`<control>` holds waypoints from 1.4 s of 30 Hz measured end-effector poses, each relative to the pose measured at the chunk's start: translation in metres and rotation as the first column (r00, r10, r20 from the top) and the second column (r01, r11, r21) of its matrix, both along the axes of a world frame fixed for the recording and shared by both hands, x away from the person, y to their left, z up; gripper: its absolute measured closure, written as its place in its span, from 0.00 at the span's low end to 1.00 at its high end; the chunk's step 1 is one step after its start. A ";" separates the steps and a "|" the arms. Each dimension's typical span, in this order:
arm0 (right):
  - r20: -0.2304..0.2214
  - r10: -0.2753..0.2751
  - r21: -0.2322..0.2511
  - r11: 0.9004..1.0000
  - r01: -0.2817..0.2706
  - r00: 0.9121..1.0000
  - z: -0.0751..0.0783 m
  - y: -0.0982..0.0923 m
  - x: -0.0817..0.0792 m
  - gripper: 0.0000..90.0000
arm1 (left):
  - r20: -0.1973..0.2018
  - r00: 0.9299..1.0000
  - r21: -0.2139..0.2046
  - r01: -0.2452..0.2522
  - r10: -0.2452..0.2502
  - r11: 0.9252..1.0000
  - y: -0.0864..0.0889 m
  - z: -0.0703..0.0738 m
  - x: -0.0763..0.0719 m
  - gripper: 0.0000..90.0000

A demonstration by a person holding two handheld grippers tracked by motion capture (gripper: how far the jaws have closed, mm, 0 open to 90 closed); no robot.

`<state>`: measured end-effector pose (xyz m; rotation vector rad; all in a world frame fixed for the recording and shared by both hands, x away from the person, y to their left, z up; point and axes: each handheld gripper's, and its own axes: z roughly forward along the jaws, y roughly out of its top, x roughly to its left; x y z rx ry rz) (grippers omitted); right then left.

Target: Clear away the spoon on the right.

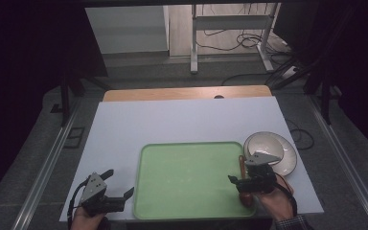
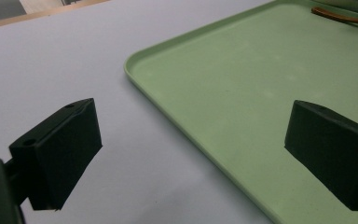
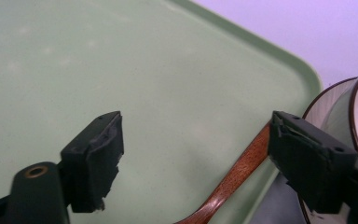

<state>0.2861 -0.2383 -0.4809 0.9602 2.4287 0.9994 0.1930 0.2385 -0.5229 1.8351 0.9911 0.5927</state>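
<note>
White table [image 1: 124,124], wooden strip [image 1: 187,93] at its far edge, metal stand [image 1: 230,28] and cables [image 1: 249,40] beyond

Your tray [image 3: 121,70] looks like matt green plastic, faintly mottled. The spoon handle [image 3: 242,169] is polished brown wood with visible grain. The bowl [image 1: 273,149] appears glazed and glossy. The desk [image 2: 74,56] cover looks smooth, matt white.

Black claws [image 1: 242,184] (grey plates); plaid cuff [image 1: 292,223]

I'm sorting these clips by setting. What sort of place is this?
Probably a lab or workshop set up for recording tabletop tasks: a white table on a bare floor, loose cables beyond it, and a metal stand behind.
</note>
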 end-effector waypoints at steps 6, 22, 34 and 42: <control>0.018 0.007 0.014 1.000 -0.007 1.000 0.003 -0.001 -0.003 0.14 | 0.001 1.000 0.000 0.000 0.000 1.000 0.000 0.000 0.000 0.04; 0.041 0.002 0.046 0.999 -0.004 0.999 0.008 -0.010 -0.013 0.10 | 0.003 1.000 0.002 -0.001 0.001 1.000 0.000 0.000 0.000 0.04; 0.043 -0.007 0.056 0.998 0.005 0.999 0.008 -0.018 -0.020 0.06 | 0.003 1.000 0.003 -0.001 0.001 1.000 0.000 0.000 0.000 0.04; 0.041 -0.012 0.058 0.998 0.010 0.999 0.009 -0.023 -0.025 0.03 | 0.003 1.000 0.001 -0.001 0.001 1.000 0.000 0.000 0.000 0.04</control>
